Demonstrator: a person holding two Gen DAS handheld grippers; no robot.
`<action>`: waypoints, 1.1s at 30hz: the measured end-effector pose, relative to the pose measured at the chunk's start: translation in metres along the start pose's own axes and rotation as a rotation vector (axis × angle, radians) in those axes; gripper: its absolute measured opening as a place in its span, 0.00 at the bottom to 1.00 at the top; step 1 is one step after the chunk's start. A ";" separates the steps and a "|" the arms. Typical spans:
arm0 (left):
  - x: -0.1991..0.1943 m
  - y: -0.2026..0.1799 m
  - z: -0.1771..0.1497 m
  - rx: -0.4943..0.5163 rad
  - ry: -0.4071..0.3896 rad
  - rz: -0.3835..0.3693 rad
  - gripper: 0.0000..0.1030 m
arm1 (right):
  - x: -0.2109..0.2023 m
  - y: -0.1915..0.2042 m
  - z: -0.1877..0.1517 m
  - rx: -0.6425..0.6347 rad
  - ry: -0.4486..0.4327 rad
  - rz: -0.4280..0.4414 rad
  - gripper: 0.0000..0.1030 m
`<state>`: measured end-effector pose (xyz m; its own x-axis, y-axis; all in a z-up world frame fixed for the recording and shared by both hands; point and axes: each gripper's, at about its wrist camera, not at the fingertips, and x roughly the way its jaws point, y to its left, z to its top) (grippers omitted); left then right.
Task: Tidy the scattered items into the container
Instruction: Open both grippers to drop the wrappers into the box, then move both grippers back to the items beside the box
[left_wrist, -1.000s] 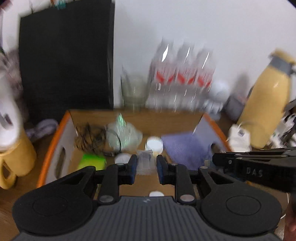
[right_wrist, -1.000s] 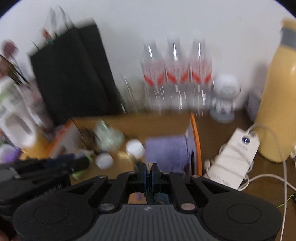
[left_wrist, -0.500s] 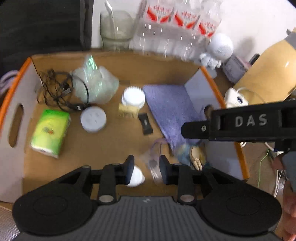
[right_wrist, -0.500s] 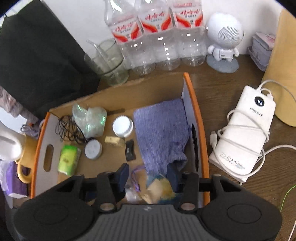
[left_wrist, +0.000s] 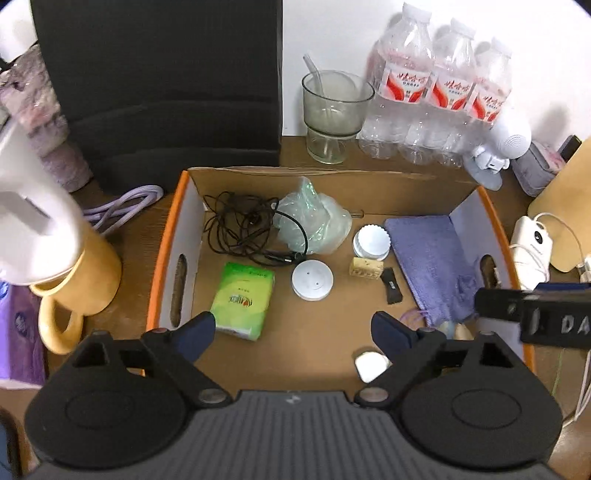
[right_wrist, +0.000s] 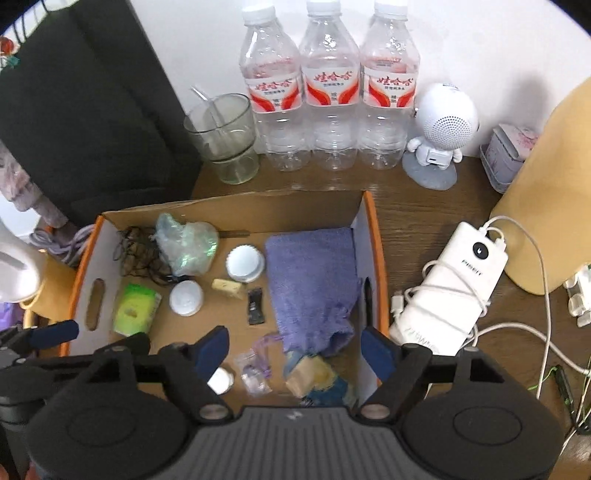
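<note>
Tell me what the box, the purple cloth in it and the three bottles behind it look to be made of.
Box: corrugated cardboard by its look, matte brown inside, white end walls with orange rims.
Purple cloth: soft fabric, seemingly terry or knit, with a nubby matte surface and rumpled lower edge.
Three bottles: clear thin plastic, glossy, ribbed bases, white caps and red-and-white labels.

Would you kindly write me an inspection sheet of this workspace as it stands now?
Surface: wooden table, crowded.
Job's things: cardboard box holds black cord tangle, green tissue pack, purple cloth, white lid, small plastic bag.
Clutter: three water bottles, glass cup, white speaker figure, yellow mug.
Grippers: left tool and right tool open, empty, above the box.
Cables: power bank wrapped in white cable.
Surroundings: white wall, black bag.
</note>
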<state>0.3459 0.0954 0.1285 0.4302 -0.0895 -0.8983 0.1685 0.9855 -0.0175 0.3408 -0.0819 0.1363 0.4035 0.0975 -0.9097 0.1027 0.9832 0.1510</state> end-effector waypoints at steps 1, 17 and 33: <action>-0.004 -0.001 -0.001 0.008 0.000 0.008 0.91 | -0.004 0.001 -0.003 -0.004 -0.004 0.005 0.76; -0.101 0.002 -0.045 -0.005 -0.251 0.043 0.98 | -0.094 0.012 -0.052 -0.037 -0.236 0.028 0.77; -0.107 0.020 -0.175 -0.013 -0.585 -0.008 1.00 | -0.104 0.012 -0.191 -0.139 -0.614 0.111 0.84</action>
<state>0.1482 0.1504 0.1477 0.8478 -0.1577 -0.5063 0.1645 0.9859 -0.0317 0.1262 -0.0503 0.1585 0.8566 0.1345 -0.4982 -0.0723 0.9872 0.1422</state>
